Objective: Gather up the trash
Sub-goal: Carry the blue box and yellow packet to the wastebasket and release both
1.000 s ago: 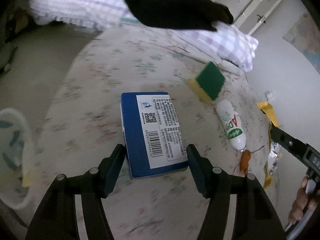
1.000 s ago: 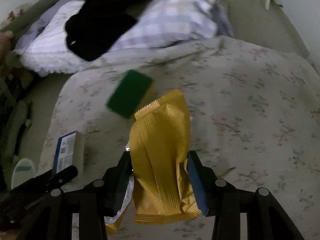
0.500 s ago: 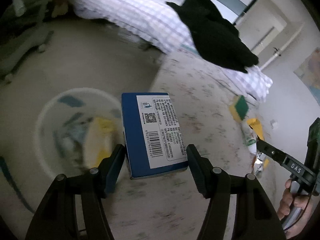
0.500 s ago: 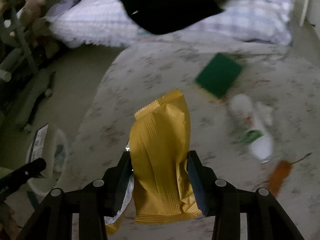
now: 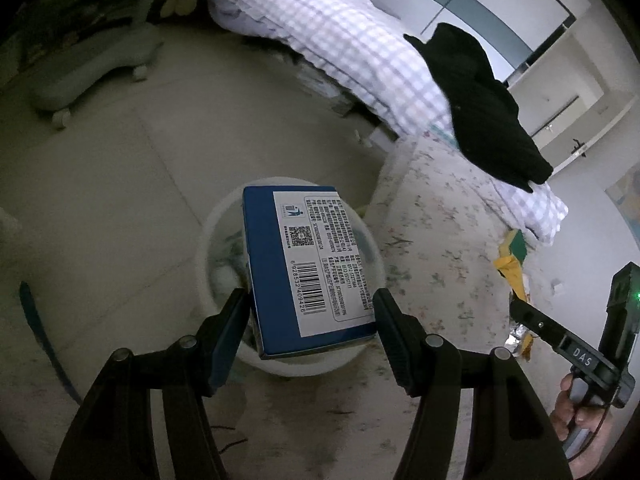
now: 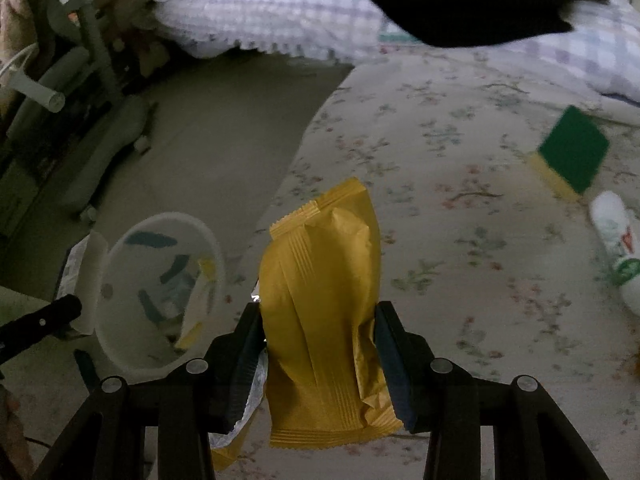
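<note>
the left tongs are closed part-way onto a flat blue cardboard box with a white barcode label, gripping its two long side edges near the end closest to the camera, so most of the box juts forward over the round white plastic trash bin standing on the floor beside the bed. the box looks light and stiff, probably hollow; its smooth printed sides could slip under a weak pinch, and a hard squeeze might dent the card, so the side-edge hold near one end seems adequate only because it weighs little. judging from the box hanging directly above the bin's opening, letting go is the step in hand. the right tongs are closed part-way around a crinkled mustard-yellow foil snack wrapper, held across its lower half with its crimped top standing free, above the floral bedsheet. the wrapper is very light, soft and slick, likely to crumple or slide, so a hold across its middle suits it. in the right wrist view the bin sits down to the left, with scraps already inside. a green and yellow sponge and a white plastic bottle lie on the sheet, not yet collected.
</note>
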{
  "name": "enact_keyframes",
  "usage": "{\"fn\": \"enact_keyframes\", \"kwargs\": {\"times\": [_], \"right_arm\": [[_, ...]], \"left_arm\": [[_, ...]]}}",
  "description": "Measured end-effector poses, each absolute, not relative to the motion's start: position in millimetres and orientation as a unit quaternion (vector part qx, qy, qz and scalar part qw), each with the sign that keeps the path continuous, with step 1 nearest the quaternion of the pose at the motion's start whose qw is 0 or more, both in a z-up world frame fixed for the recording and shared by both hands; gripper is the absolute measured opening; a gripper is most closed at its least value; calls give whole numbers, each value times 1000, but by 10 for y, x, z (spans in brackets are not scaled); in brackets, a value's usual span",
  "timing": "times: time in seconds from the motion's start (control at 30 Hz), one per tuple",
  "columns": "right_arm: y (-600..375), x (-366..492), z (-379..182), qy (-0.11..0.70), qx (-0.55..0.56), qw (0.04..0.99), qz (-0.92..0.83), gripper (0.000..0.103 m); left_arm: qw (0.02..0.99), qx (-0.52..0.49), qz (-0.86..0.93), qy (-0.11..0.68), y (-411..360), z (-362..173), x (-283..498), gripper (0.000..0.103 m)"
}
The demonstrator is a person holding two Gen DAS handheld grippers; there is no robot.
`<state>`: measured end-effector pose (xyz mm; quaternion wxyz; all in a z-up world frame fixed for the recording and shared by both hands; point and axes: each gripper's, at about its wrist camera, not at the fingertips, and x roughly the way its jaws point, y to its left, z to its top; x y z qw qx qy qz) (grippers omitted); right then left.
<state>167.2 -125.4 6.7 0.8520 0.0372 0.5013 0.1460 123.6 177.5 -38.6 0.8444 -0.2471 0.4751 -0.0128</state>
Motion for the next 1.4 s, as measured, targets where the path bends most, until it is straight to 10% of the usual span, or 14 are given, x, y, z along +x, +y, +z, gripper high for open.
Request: {"fn": "enact_keyframes", "kwargs": {"times": [0.27,0.4,0.97,1.17,1.4], "right_arm": [[-897,1700,4,500,30,850,165,49],[-731,1727,-65,501,29,847,174,49],[-5,1885,-332,498,22,841,211,50],[95,1890,-322,487,45,843,225,72],[-65,1835,-204,489,40,846,207,73]], "left_arm": [[859,-216,-12,464,1939,-466,1259,67],[857,-202,9,473,1970,-503,1288,93],[847,-140,122,497,2303,-498,1078,94],[852,-135,117,493,2242,-439,1043,94],[854,-127,100,494,2095,-368,1042,94]]}}
